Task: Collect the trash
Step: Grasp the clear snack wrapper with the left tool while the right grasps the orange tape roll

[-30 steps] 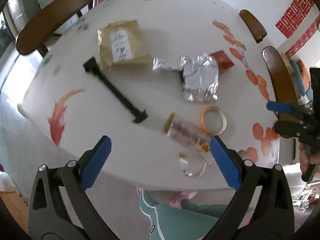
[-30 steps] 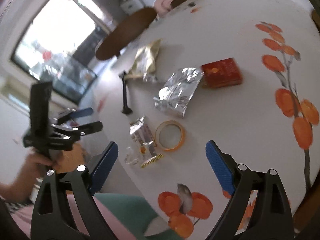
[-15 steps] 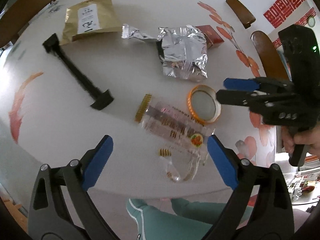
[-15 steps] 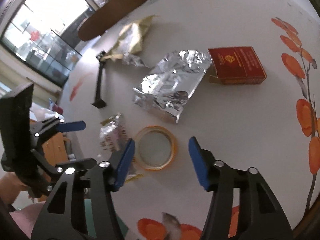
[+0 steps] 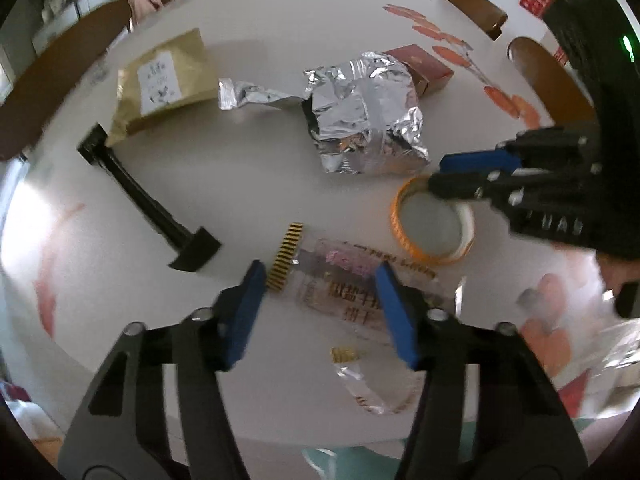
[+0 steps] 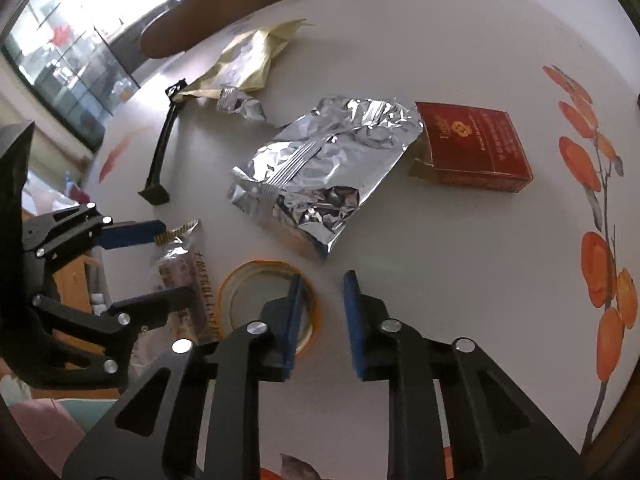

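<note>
A clear plastic wrapper (image 5: 344, 284) with red print and a yellow striped edge lies near the table's front edge. My left gripper (image 5: 320, 304) is open, its jaws on either side of the wrapper; it also shows in the right wrist view (image 6: 160, 264). An orange tape roll (image 5: 434, 220) lies to its right. My right gripper (image 6: 322, 312) is open and narrow, its jaws astride the roll's (image 6: 272, 300) near rim; it also shows in the left wrist view (image 5: 460, 172). A crumpled silver foil bag (image 6: 320, 168) lies beyond.
A red box (image 6: 472, 148), a gold pouch (image 5: 164, 80), a small foil scrap (image 5: 252, 96) and a black bar tool (image 5: 148, 200) lie on the white round table (image 6: 460, 240). Brown chairs (image 5: 544, 76) stand around it.
Both grippers have moved down toward the table and narrowed. The left now brackets the clear wrapper; the right now straddles the tape roll's rim.
</note>
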Demonstrator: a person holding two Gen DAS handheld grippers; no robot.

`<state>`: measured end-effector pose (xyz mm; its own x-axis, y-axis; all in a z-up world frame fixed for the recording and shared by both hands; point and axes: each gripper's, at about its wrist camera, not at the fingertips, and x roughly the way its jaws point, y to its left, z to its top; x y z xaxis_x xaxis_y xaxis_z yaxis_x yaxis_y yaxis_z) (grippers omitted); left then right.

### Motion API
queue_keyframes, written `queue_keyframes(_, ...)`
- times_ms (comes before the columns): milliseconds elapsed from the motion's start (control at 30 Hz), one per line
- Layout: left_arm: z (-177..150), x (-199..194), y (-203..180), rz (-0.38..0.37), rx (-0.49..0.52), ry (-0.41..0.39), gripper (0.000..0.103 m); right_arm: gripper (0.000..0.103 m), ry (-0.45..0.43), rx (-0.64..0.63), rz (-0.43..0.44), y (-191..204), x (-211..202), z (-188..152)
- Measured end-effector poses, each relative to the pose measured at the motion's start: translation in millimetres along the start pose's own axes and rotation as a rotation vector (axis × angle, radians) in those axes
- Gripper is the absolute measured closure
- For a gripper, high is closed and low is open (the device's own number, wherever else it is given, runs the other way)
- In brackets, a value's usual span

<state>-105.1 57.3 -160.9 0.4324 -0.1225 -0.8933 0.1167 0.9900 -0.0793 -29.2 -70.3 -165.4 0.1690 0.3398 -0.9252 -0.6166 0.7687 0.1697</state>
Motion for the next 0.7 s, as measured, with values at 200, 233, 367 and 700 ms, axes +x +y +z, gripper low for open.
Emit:
queue_keyframes(200, -3, -6, 24, -0.013, -0.072, -0.026, 0.099, 0.098, 0.004, 0.013, 0.035, -3, -1, -1)
queue_keyframes(233, -3, -6, 25, -0.012, -0.076, -0.029, 0.103, 0.098, 0.007, 0.021, 0.046, -4, -2, -1)
queue_keyframes(367, -2, -12, 27, -0.041, -0.108, -0.052, 0.103, 0.098, -0.01, 0.068, 0.078, -13, -9, -1)
queue_keyframes(700, 3, -35, 32, -0.107, -0.199, -0.11, 0.103, 0.098, -0.05, 0.165, 0.14, -37, -32, -12)
